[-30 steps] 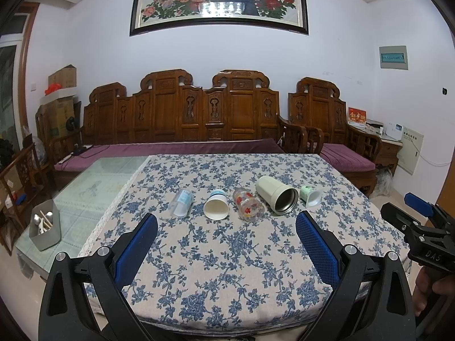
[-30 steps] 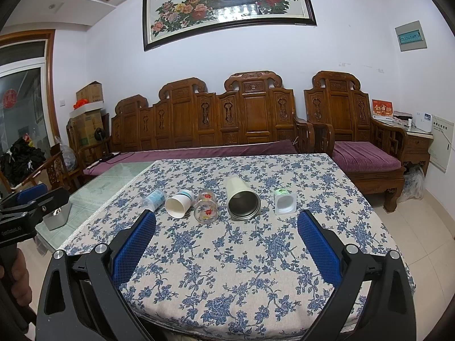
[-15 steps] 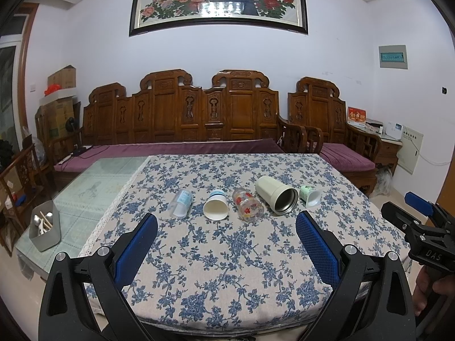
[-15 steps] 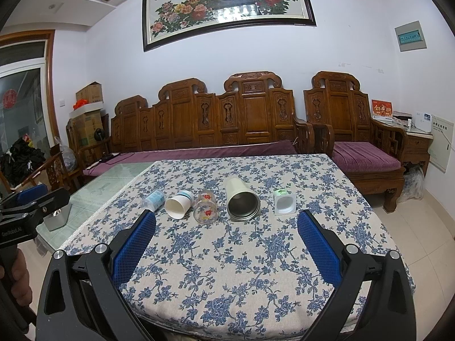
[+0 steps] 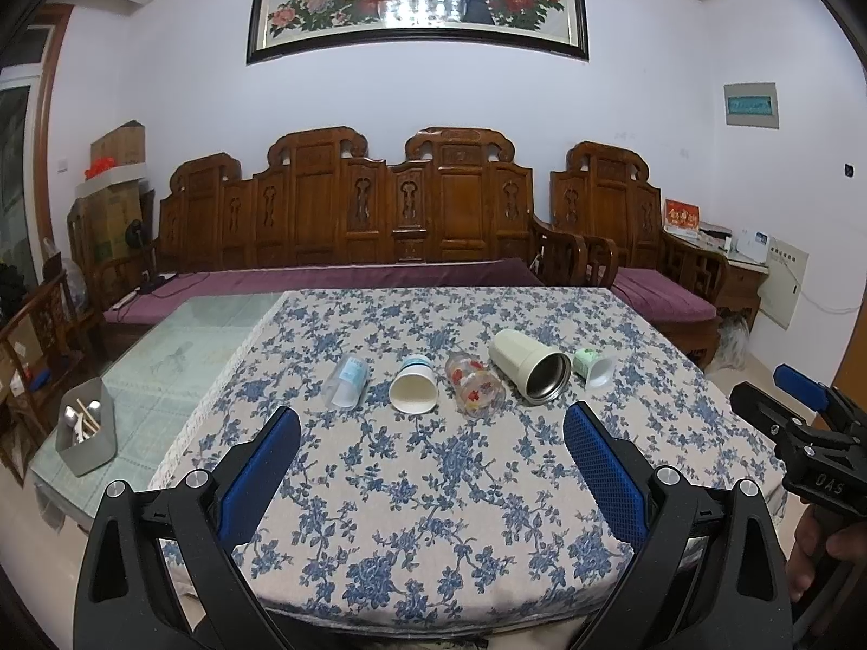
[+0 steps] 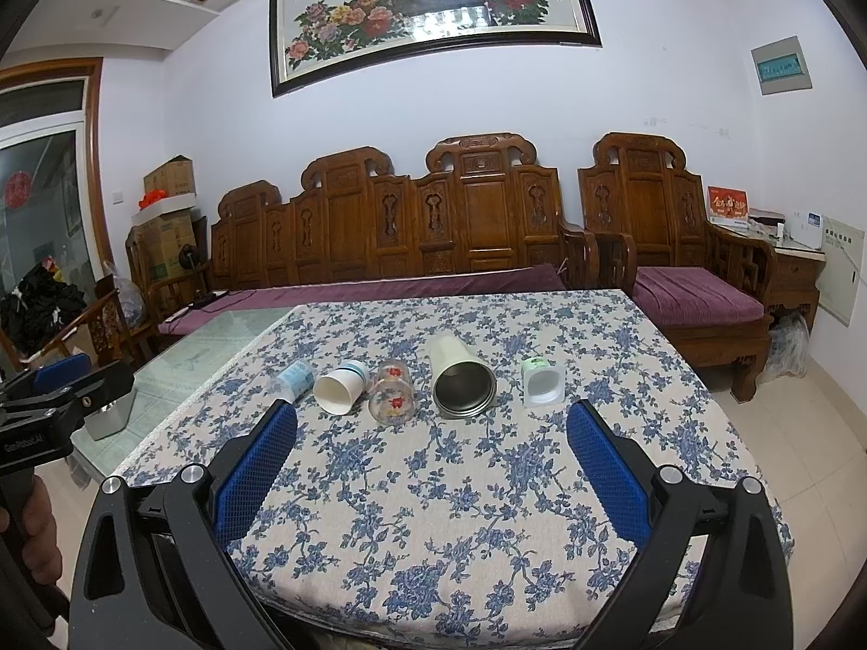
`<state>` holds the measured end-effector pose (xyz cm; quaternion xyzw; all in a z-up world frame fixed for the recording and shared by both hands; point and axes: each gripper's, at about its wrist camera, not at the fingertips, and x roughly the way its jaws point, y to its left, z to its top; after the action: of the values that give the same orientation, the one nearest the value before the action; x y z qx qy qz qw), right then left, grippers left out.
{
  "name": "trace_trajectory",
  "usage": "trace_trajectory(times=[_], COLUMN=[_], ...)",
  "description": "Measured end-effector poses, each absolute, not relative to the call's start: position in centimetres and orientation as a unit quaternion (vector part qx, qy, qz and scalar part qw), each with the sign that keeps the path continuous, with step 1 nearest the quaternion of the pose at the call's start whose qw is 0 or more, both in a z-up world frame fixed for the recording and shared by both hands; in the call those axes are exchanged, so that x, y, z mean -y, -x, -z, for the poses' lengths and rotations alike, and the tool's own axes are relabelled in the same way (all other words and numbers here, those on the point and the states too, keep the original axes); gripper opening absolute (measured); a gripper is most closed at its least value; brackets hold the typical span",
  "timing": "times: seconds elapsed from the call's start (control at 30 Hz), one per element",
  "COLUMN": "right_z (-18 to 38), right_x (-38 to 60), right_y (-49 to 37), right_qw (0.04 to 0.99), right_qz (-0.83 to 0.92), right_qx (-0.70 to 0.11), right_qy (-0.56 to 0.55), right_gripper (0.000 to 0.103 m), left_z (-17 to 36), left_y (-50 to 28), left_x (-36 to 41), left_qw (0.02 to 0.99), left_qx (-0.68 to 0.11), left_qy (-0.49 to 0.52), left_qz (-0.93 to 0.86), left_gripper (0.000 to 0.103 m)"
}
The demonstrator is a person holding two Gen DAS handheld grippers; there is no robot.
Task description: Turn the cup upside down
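Carved wooden seating point(image 5: 412, 211) and a framed flower painting point(image 5: 417, 0) stood behind a table point(image 5: 433, 487) spread with a blue-flowered cloth. Lay on their sides in a row across the middle of that table, mouths toward its near edge, nearer the far edge than the near one: a small clear plastic cup point(image 5: 347, 379), a white paper cup point(image 5: 414, 390), a flower-printed glass point(image 5: 475, 387), a cream metal-lined tumbler point(image 5: 530, 365) and a small green-and-white cup point(image 5: 593, 368). Could not tell which cup was meant. Judged the paper and plastic ones light and easily crushed, so best pinched gently across the wall near the rim; judged the glass slick and breakable, the tumbler stiff, heavier and prone to rolling, best gripped mid-body. Hovered off the near edge with prongs spread wide and nothing between them, both the left gripper point(image 5: 431, 452) and the right gripper point(image 6: 432, 447). Sat toward the left edge, on bare glass beside the cloth, a grey utensil caddy point(image 5: 86, 436).
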<state>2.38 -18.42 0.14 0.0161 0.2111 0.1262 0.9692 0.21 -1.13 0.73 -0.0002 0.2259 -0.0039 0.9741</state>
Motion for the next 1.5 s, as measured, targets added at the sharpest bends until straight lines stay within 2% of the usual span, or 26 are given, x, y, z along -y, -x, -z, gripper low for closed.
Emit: trace_trajectory(times=[0.17,0.47,1.0,1.33,1.4,1.5], right_z=[0.6,1.6,4.3,8.4,9.4,11.0], right_x=[18.4,18.4,17.8,15.2,14.3,12.9], right_y=[-2.9,-8.8,-25.3,-36.6,-38.9,-42.1], right_qw=[0.967,0.955,0.914,0.874,0.861,0.838], right_qz=[-0.127,-0.133,-0.155,-0.166,-0.169,-0.180], right_qx=[-0.220,-0.267,-0.375,-0.452,-0.474,-0.509], right_qy=[-0.019,-0.008,0.026,0.063,0.073,0.081], right_gripper=[0.100,0.100,0.100,0.100,0.095,0.095], left_z=[0.2,1.3,2.4,7.2,7.9,9.0], left_y=[-1.4,-6.3,-17.0,-21.6,-22.0,-22.2], left_x=[0.7,0.3,-0.7,-1.3,-1.3,-1.5], left_qw=[0.970,0.958,0.942,0.923,0.919,0.914], left_qx=[-0.242,-0.284,-0.331,-0.377,-0.385,-0.396], left_qy=[0.000,-0.015,-0.014,-0.008,-0.011,-0.008], left_qz=[0.004,0.025,0.060,0.077,0.080,0.086], left_gripper=[0.094,0.094,0.094,0.094,0.094,0.094])
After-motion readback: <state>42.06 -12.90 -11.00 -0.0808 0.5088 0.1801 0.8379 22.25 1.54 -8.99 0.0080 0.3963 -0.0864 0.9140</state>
